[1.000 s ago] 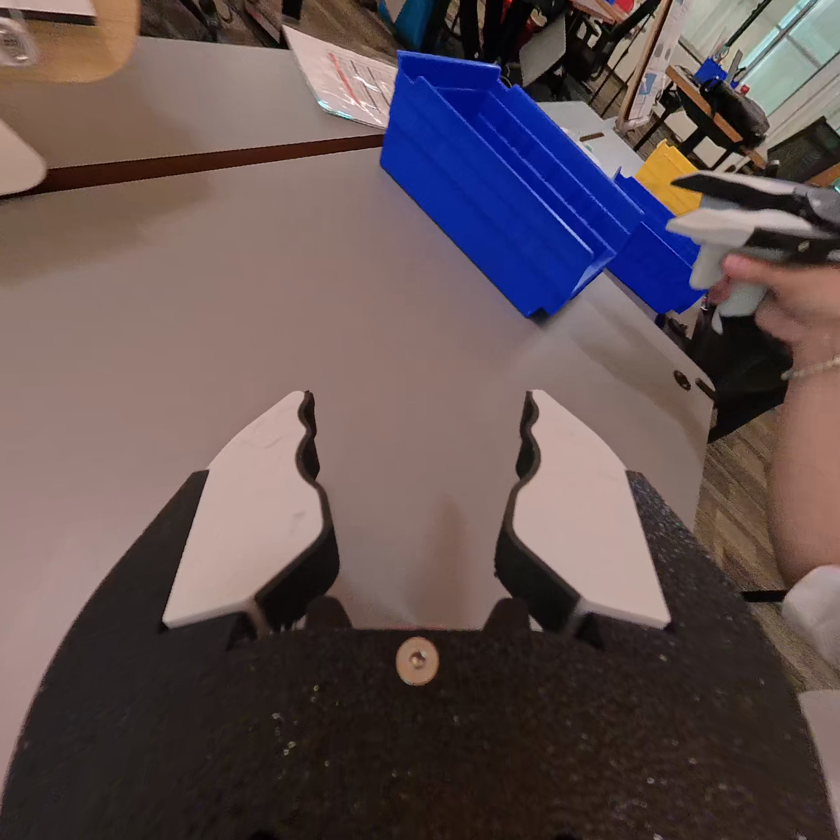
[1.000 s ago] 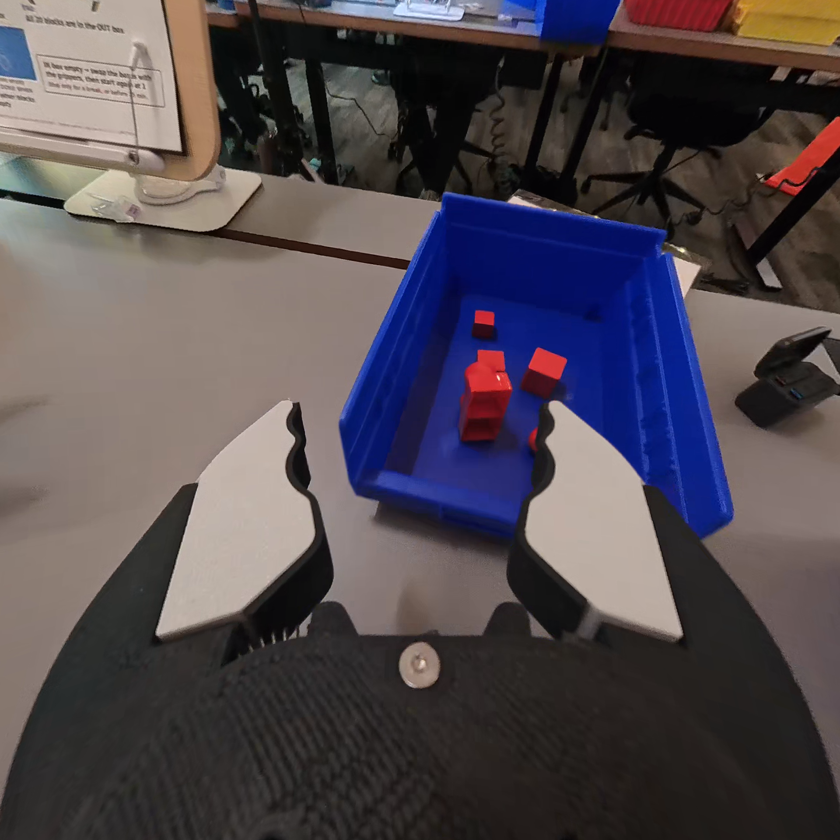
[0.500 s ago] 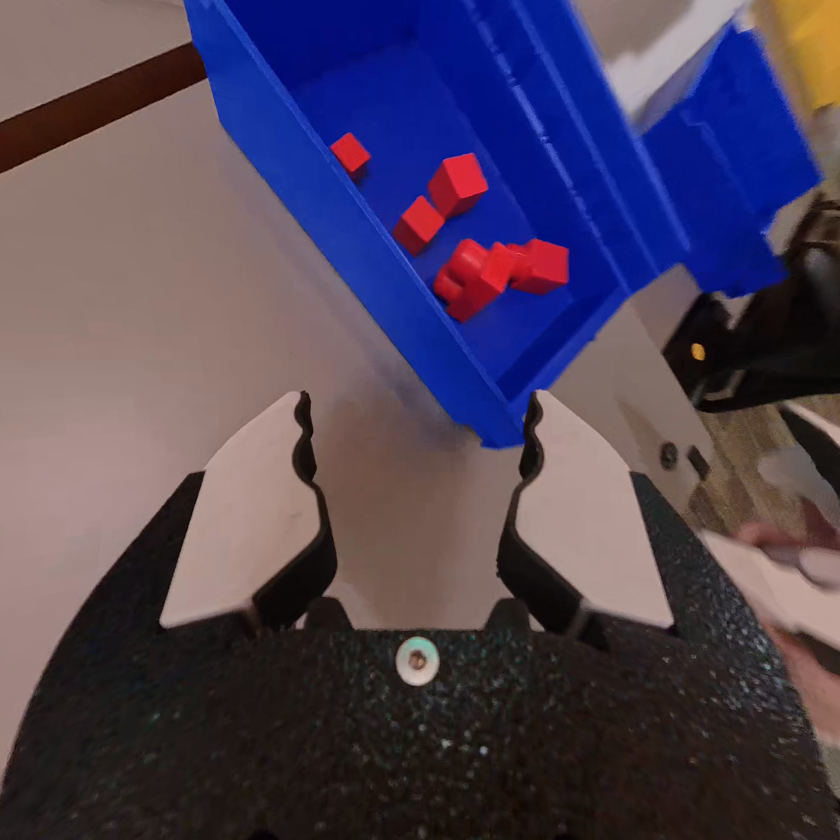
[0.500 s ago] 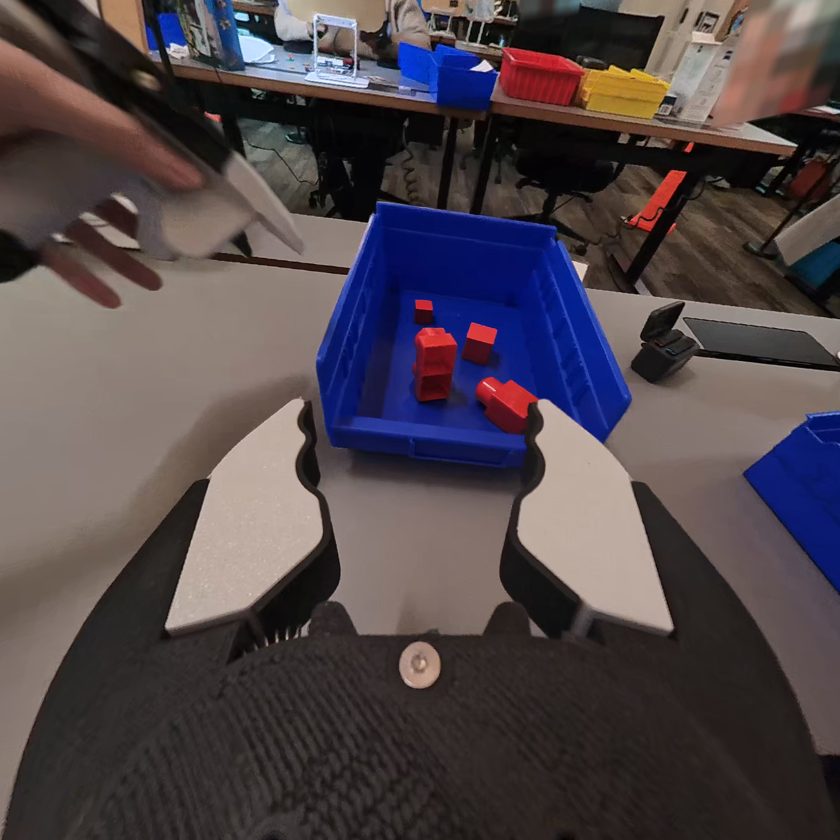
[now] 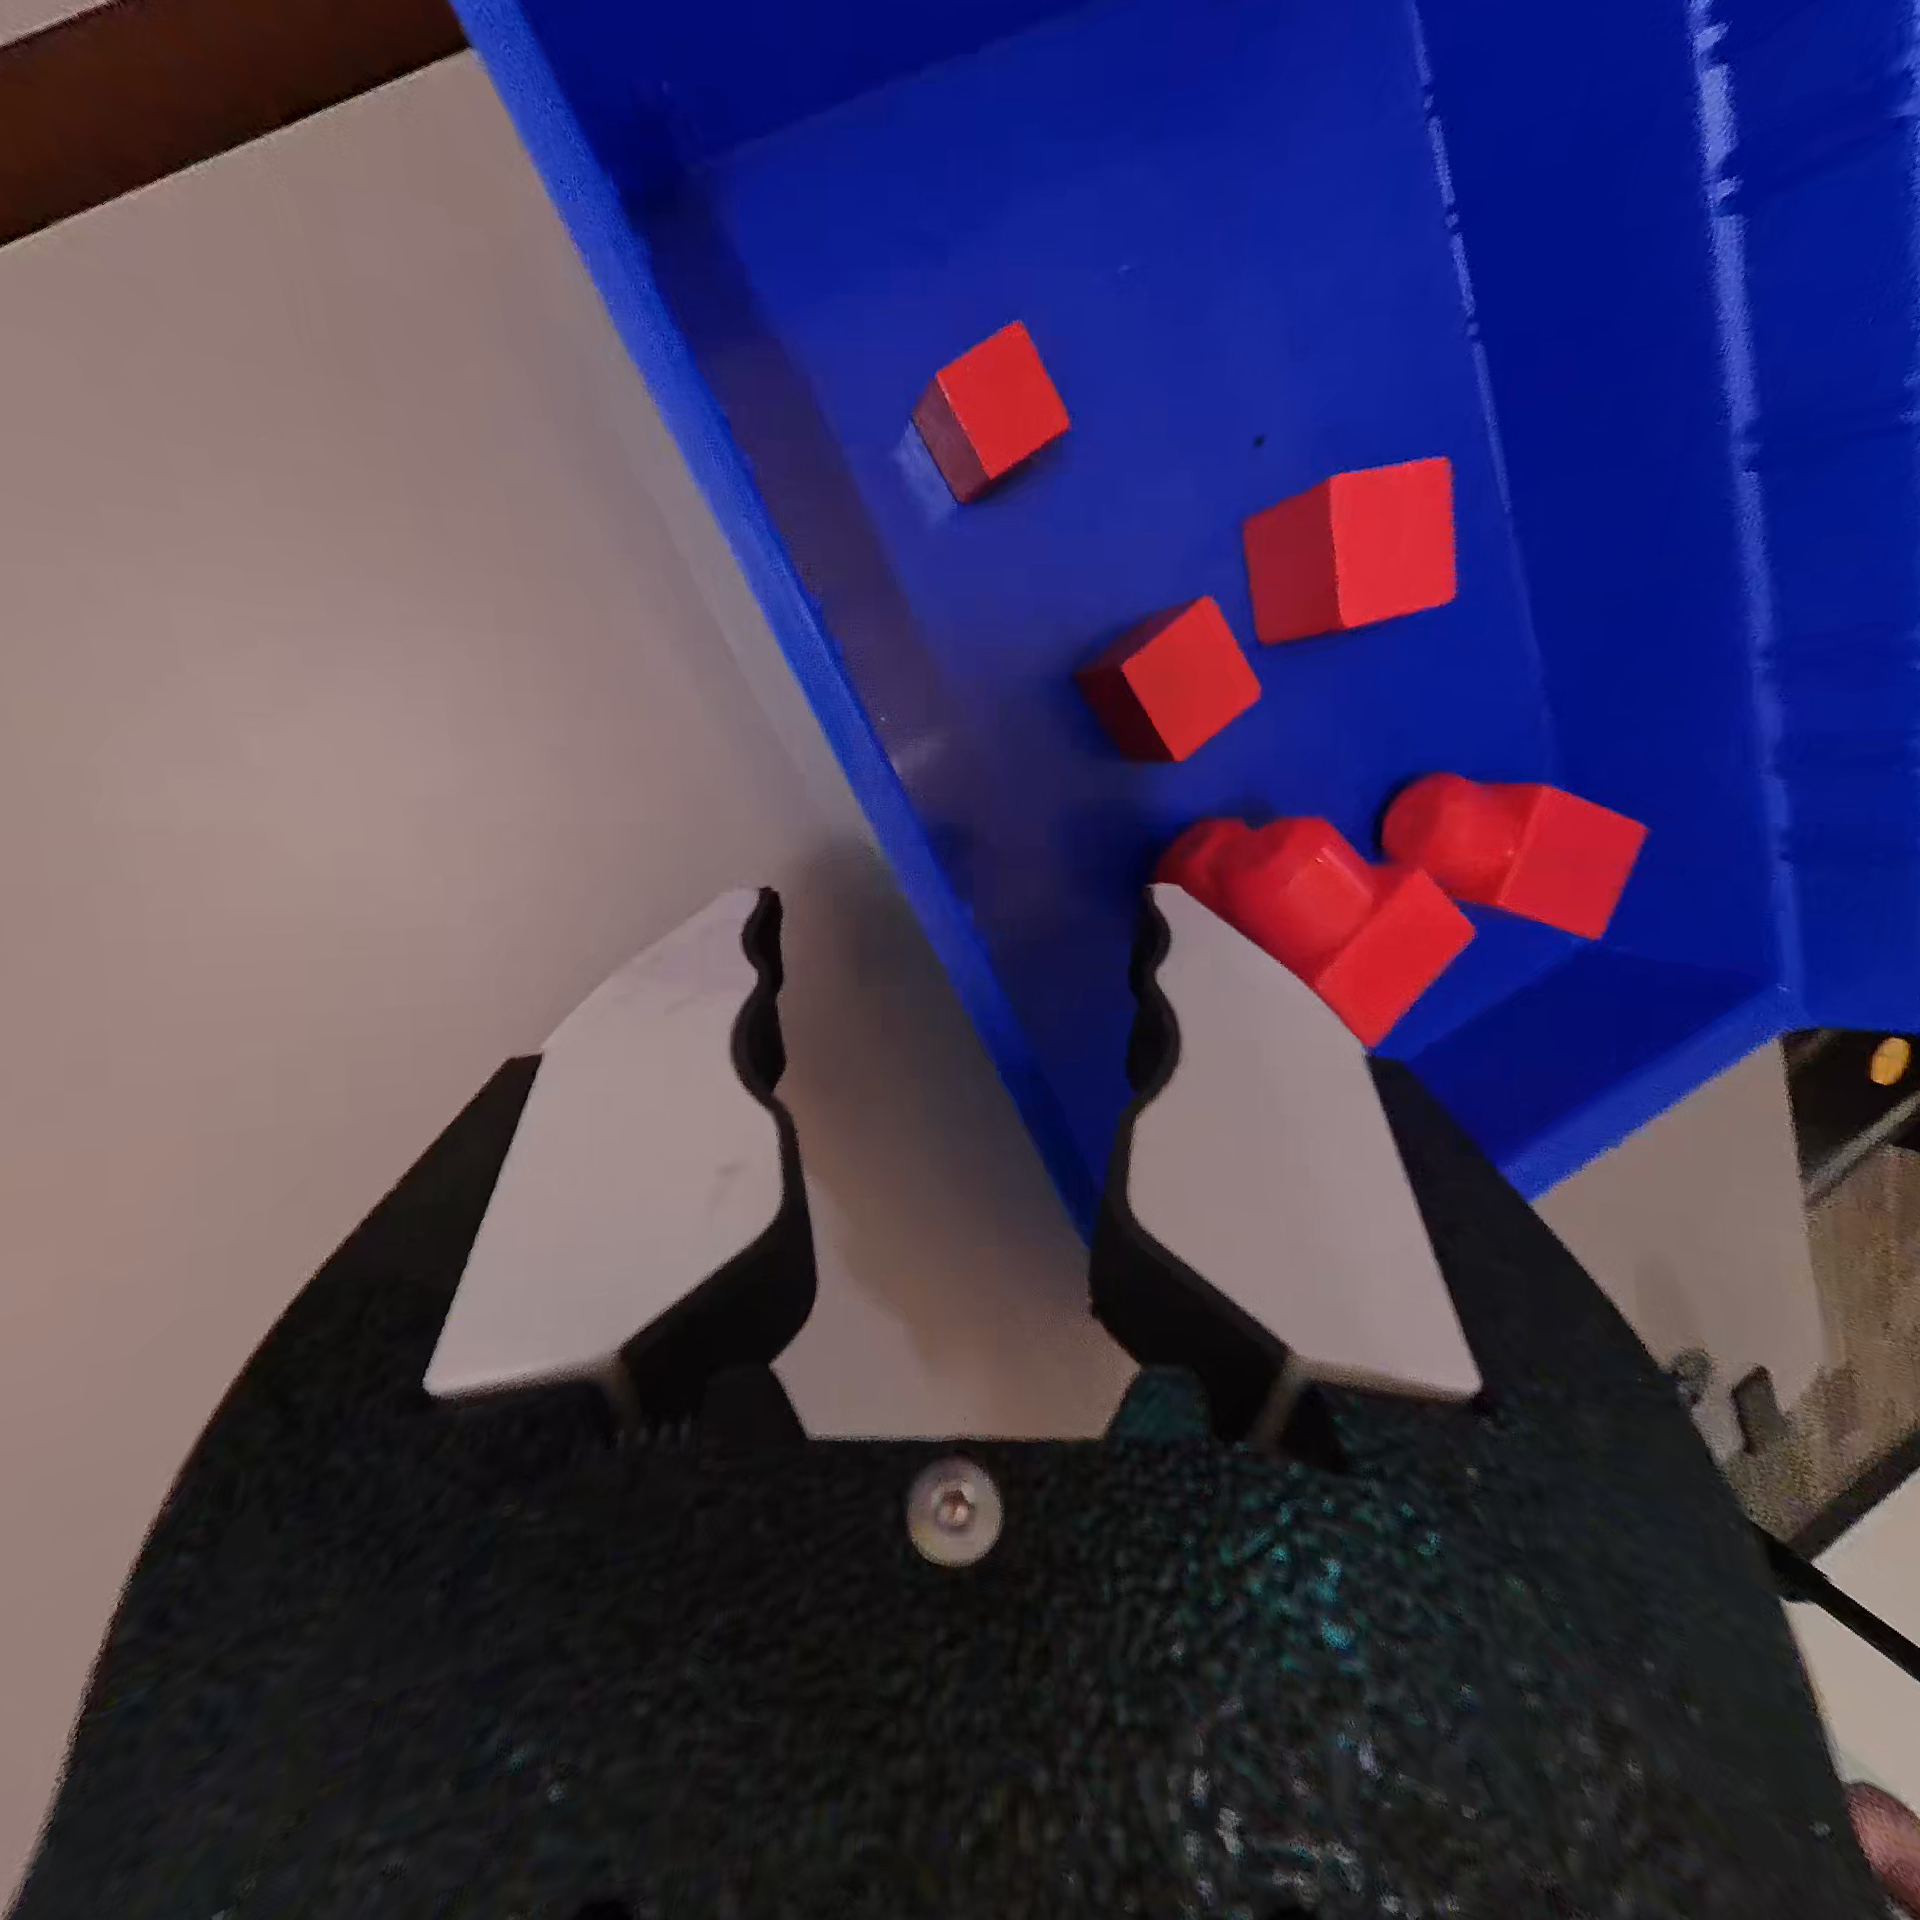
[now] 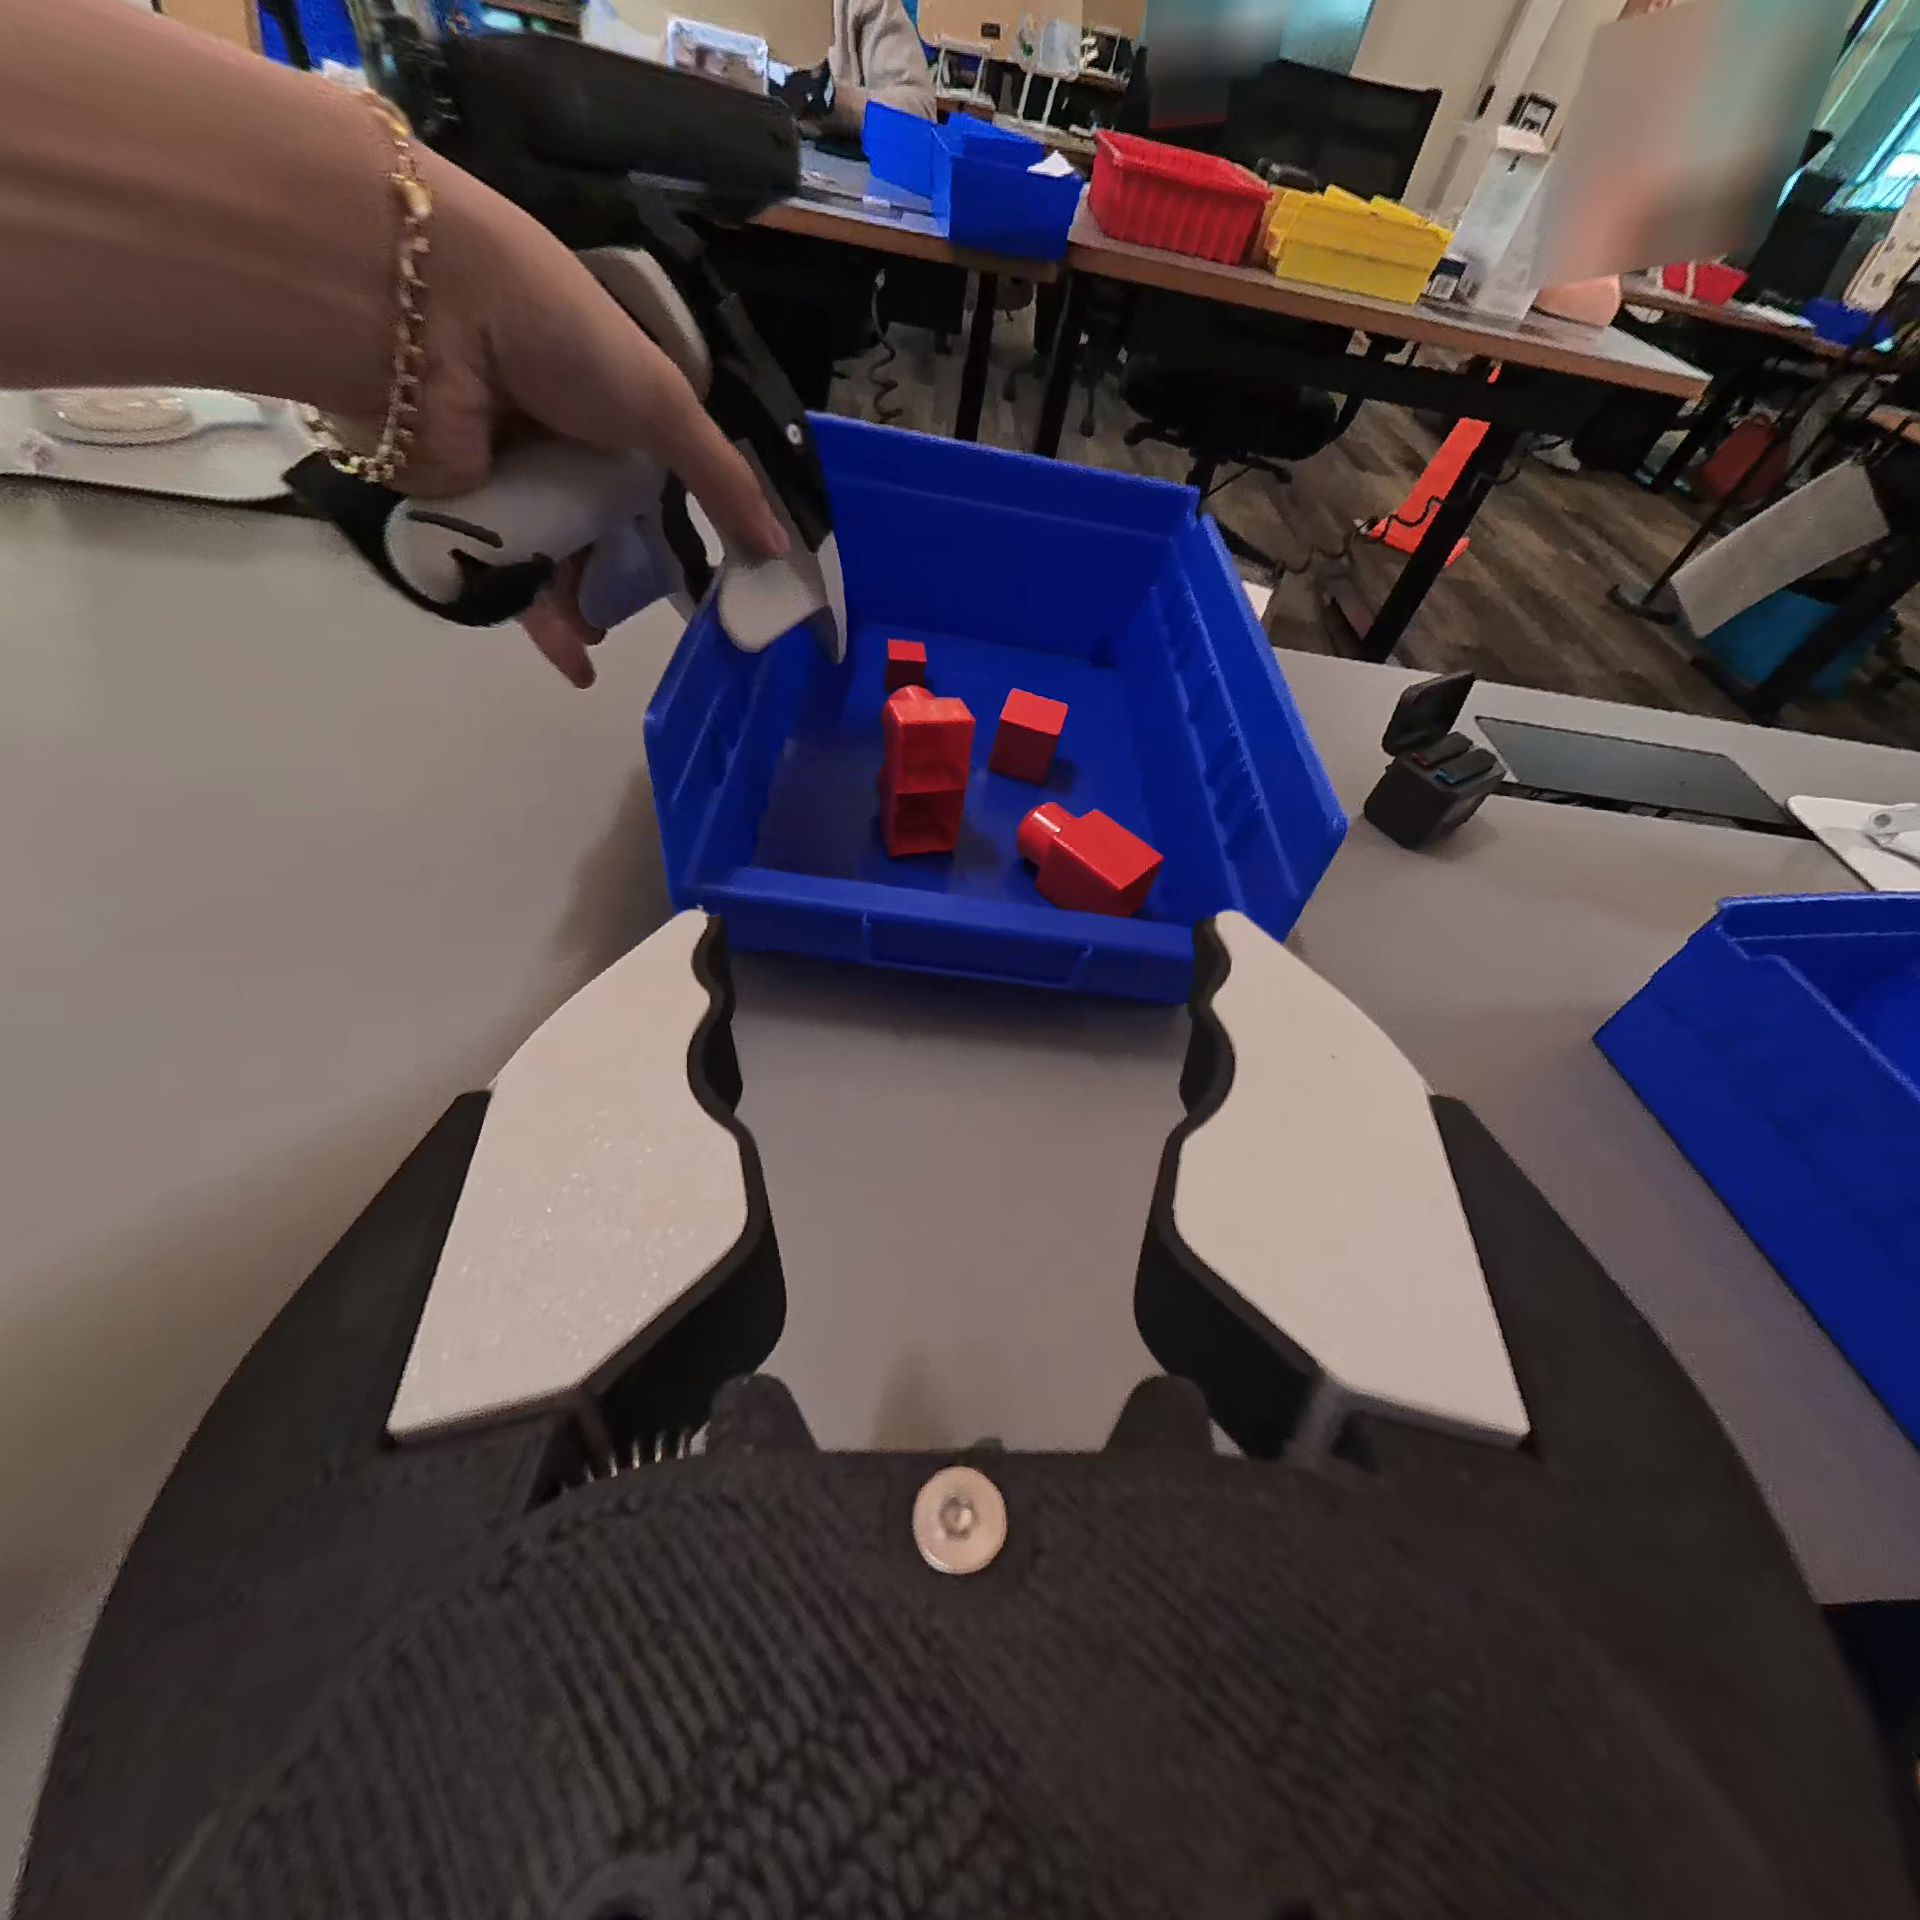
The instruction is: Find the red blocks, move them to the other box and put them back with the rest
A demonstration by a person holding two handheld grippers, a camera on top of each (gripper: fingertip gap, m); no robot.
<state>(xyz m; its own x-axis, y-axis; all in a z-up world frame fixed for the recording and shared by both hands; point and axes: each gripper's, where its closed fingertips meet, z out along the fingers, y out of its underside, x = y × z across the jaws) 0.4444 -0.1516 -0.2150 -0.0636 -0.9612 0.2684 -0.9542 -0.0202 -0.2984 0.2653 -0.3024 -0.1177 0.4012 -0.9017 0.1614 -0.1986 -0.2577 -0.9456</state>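
A blue bin on the grey table holds several red blocks: cubes and studded bricks. In the right wrist view they show as a tall stack, a cube and a lying brick. My left gripper is open and empty. It straddles the bin's left wall without pressing on it, with its right fingertip beside a studded brick. It also shows in the right wrist view. My right gripper is open and empty, just in front of the bin.
A second blue bin stands at the right on the table. A black device and a dark tablet lie behind it. Far tables carry blue, red and yellow bins.
My left gripper swung in over the bin's left wall and its fingers narrowed a little while staying open. My right gripper drew back from the bin, still open.
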